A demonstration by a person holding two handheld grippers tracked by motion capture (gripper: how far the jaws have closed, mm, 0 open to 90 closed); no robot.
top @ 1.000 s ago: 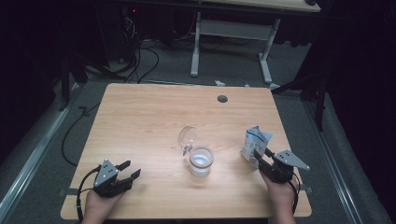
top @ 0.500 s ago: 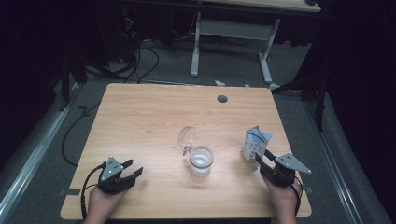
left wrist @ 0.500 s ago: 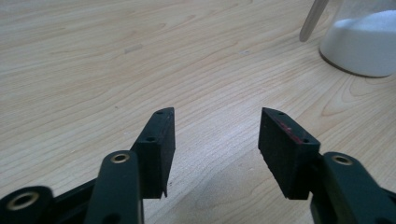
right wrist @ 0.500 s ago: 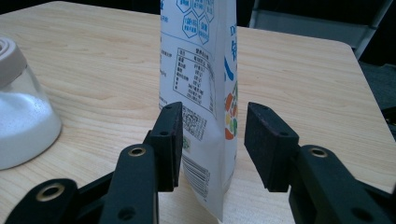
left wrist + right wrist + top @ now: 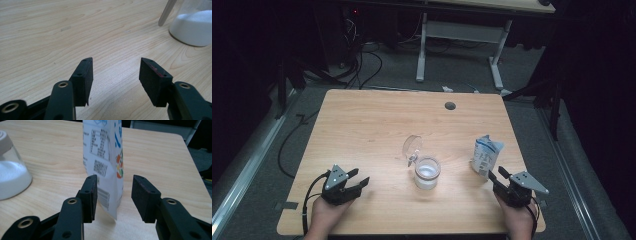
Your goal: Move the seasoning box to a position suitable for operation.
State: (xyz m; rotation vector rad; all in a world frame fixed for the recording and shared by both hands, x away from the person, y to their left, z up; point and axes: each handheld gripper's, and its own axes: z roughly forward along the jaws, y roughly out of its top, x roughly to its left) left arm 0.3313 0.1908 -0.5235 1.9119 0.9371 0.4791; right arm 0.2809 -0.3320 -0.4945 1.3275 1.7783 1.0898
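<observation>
Bare tabletop ahead of the left tool; jar and pouch blocking the right.

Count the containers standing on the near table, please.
2. A glass jar of white powder with its hinged lid open stands near the middle; a white printed pouch stands upright toward the right edge, just ahead of the right gripper.

The desk sits evenly lit amid dark surroundings (floor nearly black); gripper views are sharp close up, softer farther off.
</observation>
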